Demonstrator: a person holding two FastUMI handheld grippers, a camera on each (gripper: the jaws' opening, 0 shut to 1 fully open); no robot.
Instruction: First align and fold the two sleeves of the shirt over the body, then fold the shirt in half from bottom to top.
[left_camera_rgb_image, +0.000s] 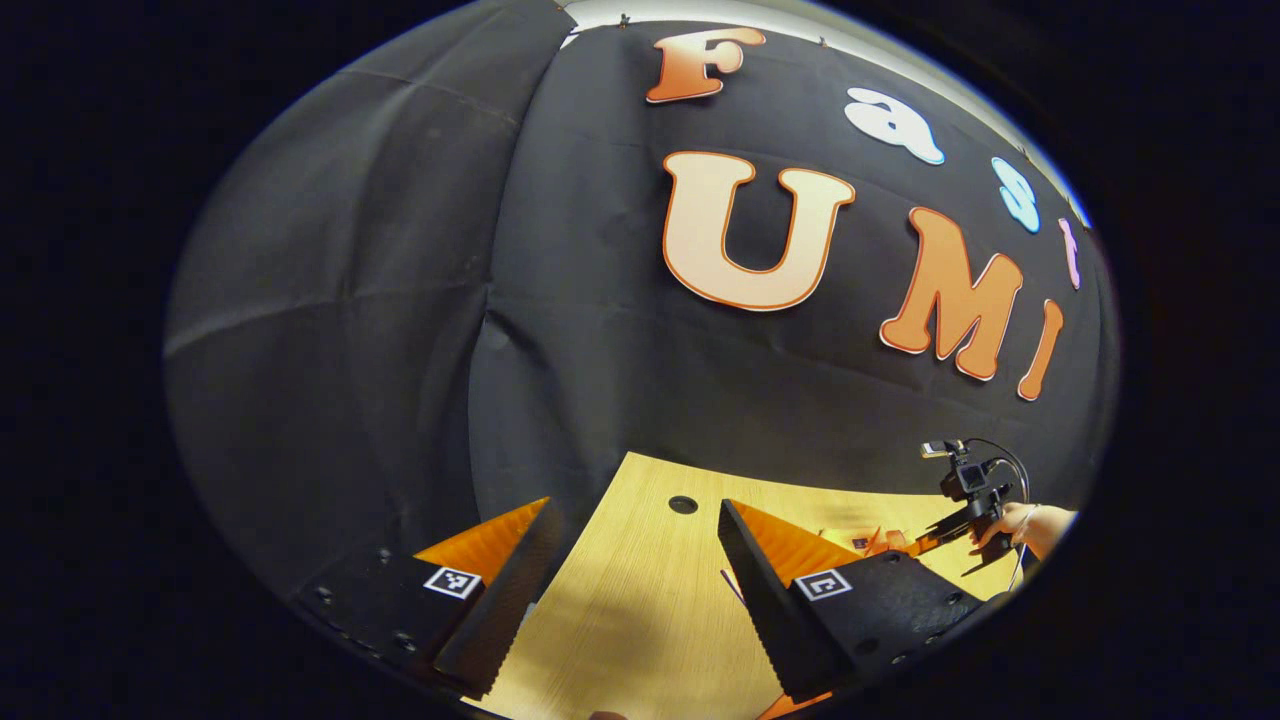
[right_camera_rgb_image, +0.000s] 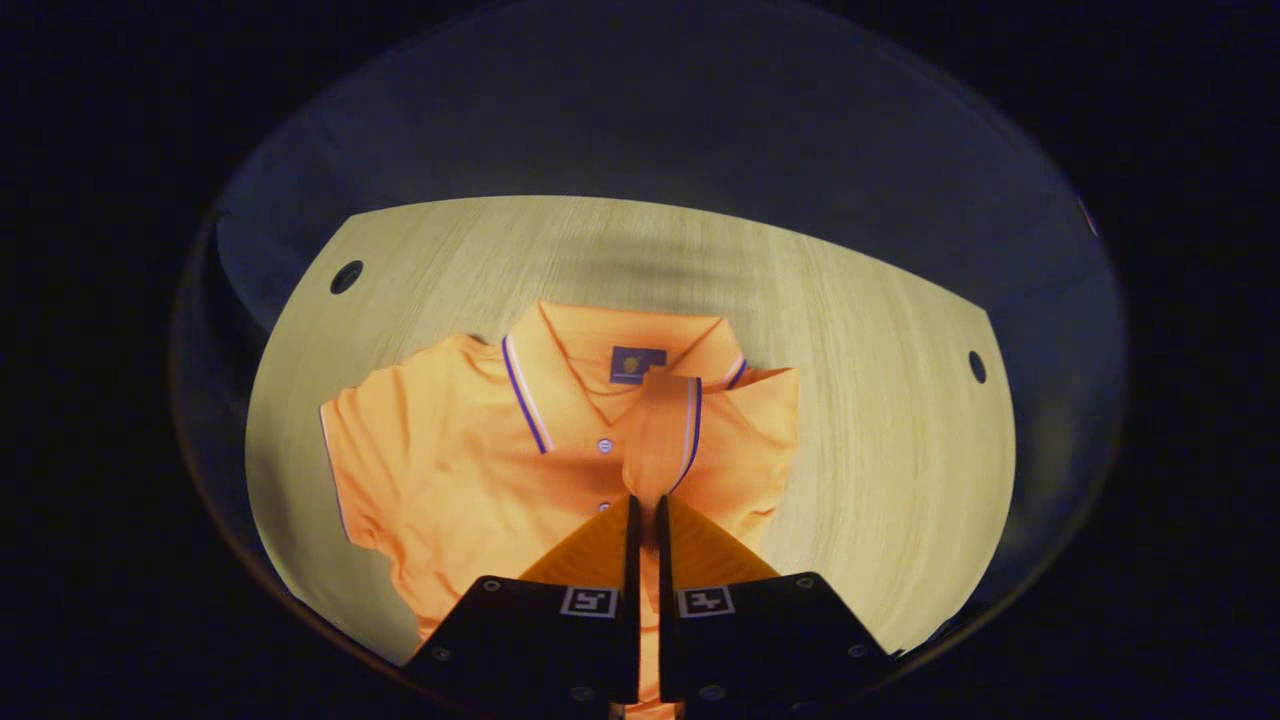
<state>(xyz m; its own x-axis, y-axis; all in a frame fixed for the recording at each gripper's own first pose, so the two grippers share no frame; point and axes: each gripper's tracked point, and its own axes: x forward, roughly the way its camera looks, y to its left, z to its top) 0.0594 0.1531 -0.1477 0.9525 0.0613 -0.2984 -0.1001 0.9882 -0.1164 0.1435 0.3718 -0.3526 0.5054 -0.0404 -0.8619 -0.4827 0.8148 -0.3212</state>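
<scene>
Across the left gripper view, the left gripper (left_camera_rgb_image: 635, 545) stands with its fingers wide apart and nothing between them, raised over the wooden table (left_camera_rgb_image: 640, 610). Far to the right, a hand (left_camera_rgb_image: 1030, 525) holds the other gripper low over a bit of orange cloth.

Down in the right gripper view, the orange shirt (right_camera_rgb_image: 470, 470) lies flat on the table, collar on the far side. One sleeve (right_camera_rgb_image: 665, 440) is folded over the body, and the right gripper (right_camera_rgb_image: 645, 505) has its fingers pinched narrow on that sleeve's near end.

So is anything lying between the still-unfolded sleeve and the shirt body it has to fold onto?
Nothing visible. The unfolded sleeve lies flat on the table, and the shirt body beside it is bare up to the already folded sleeve, which the right hand-held gripper pinches.
</scene>
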